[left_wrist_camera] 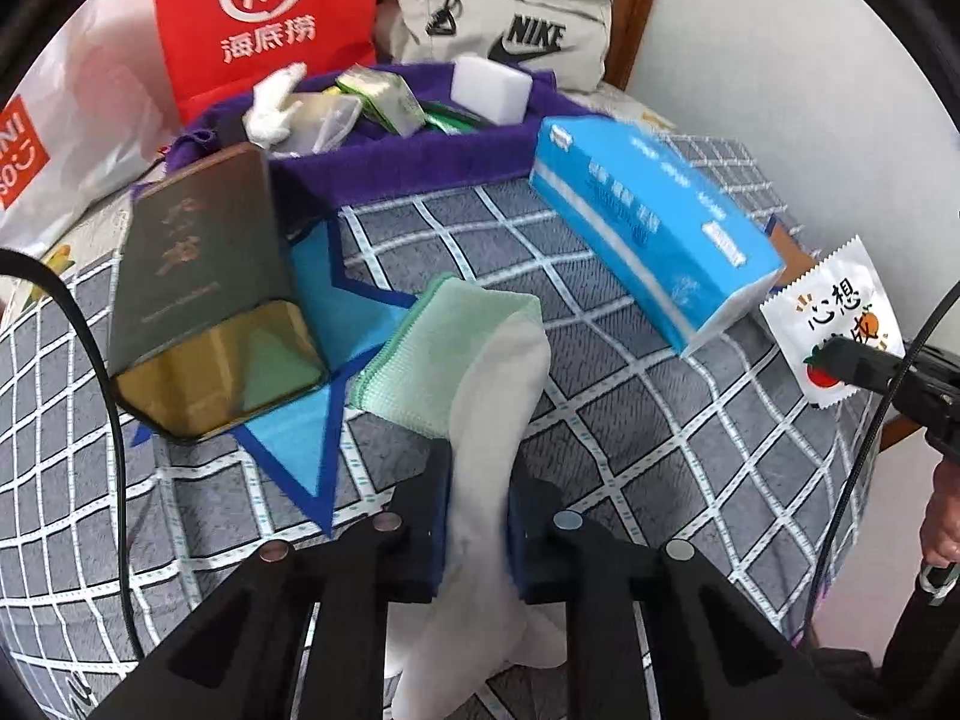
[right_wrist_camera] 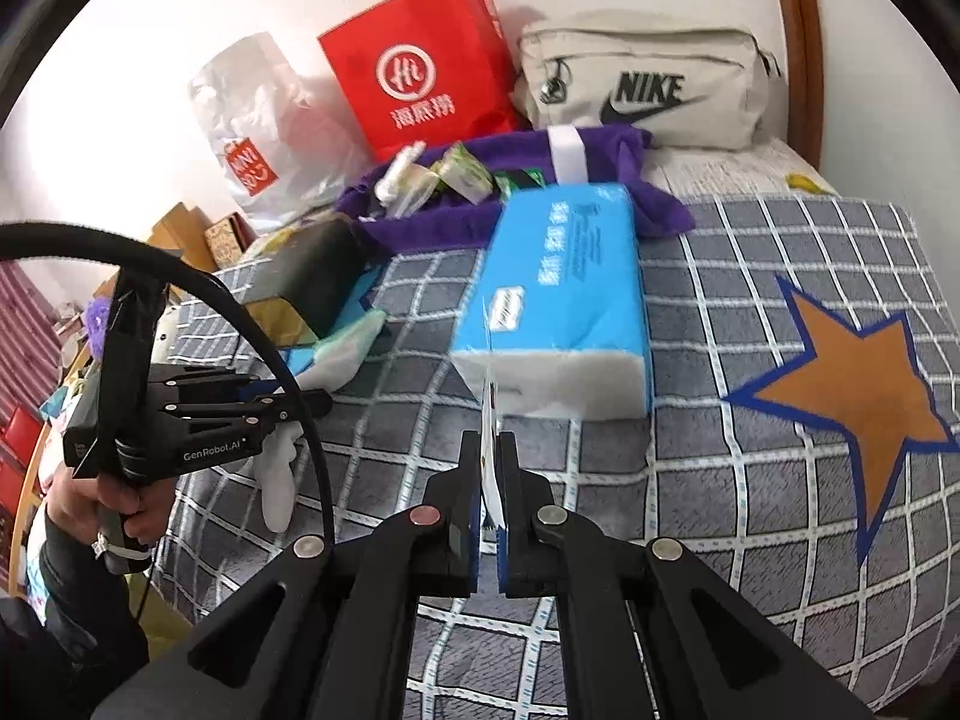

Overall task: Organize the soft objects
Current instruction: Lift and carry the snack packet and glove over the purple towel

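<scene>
The left claw (left_wrist_camera: 477,516) is drawn in tight on a white sock (left_wrist_camera: 498,396), its blue-padded fingers (left_wrist_camera: 441,531) pressing the fabric from both sides; one end of the sock hangs down below the claw and the other arches forward over a folded mint-green cloth (left_wrist_camera: 438,354) that lies on the bed. The bed's cover is a grey quilt (left_wrist_camera: 600,408) with a white grid and blue-edged star patches. Just left of the cloth a dark olive box (left_wrist_camera: 204,294) with a glossy gold end lies tilted on a light blue star. The right claw (right_wrist_camera: 492,480) is nearly closed on a thin white sachet (right_wrist_camera: 491,468), seen edge-on and standing upright between its fingers; in the left wrist view the same sachet (left_wrist_camera: 831,324) shows printed characters and small orange fruit, pinched at its lower edge. Just beyond the right claw a light blue tissue pack (right_wrist_camera: 558,300) rests on the quilt, near an orange star patch (right_wrist_camera: 852,396) to its right. Farther back a purple cloth bin (left_wrist_camera: 420,162) holds a white glove, green packets and clear wrapping, with a white sponge block (left_wrist_camera: 489,90) at its rear edge. Against the wall stand a red paper bag (left_wrist_camera: 264,18), a clear plastic bag (right_wrist_camera: 264,132) and a beige Nike pouch (right_wrist_camera: 642,81).
</scene>
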Available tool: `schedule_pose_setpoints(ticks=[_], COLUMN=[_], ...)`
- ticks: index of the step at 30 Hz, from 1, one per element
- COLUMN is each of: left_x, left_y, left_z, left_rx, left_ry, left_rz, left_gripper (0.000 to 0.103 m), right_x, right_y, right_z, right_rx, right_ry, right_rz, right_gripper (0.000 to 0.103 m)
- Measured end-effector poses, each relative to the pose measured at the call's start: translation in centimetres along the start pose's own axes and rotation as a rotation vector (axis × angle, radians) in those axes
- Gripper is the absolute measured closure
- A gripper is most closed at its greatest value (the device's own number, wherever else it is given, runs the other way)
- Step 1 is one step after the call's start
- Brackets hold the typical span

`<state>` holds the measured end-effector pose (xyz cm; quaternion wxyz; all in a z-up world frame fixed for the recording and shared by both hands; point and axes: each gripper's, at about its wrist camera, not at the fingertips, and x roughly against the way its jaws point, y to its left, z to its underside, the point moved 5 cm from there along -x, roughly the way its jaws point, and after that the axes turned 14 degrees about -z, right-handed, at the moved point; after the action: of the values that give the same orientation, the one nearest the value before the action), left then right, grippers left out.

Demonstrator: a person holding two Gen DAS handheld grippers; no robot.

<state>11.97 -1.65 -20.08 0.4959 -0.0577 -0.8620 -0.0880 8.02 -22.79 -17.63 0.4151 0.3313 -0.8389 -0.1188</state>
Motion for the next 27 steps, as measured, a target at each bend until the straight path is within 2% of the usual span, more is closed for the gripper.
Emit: schedule_pose_setpoints(ticks=[4, 11, 20, 27], left_x=[1.4, 4.2, 6.0, 5.4], left_y=[1.0, 3.1, 6.5, 8.5], left_z=[-0.5, -2.9, -7.3, -10.1], left_rx=[0.034, 0.086, 0.117, 0.151], left_ry=[-0.017, -0.066, -0.132, -0.143], left_rz=[0.045, 0.08, -0.005, -0.008], left_gripper=[0.087, 0.087, 0.087, 0.087], right_x=[0.3, 0.1, -0.7, -1.6], right_y=[0.8, 1.5, 2.2, 1.1], right_z=[-0.8, -3.7, -8.5, -11.6], right_rx=[0.027, 0.068, 0.107, 0.096], right_ry=[-0.004, -0.015, -0.038, -0.052], right_rz=[-0.021, -0.03, -0.052, -0.038], right_gripper=[0.099, 0.099, 0.099, 0.099])
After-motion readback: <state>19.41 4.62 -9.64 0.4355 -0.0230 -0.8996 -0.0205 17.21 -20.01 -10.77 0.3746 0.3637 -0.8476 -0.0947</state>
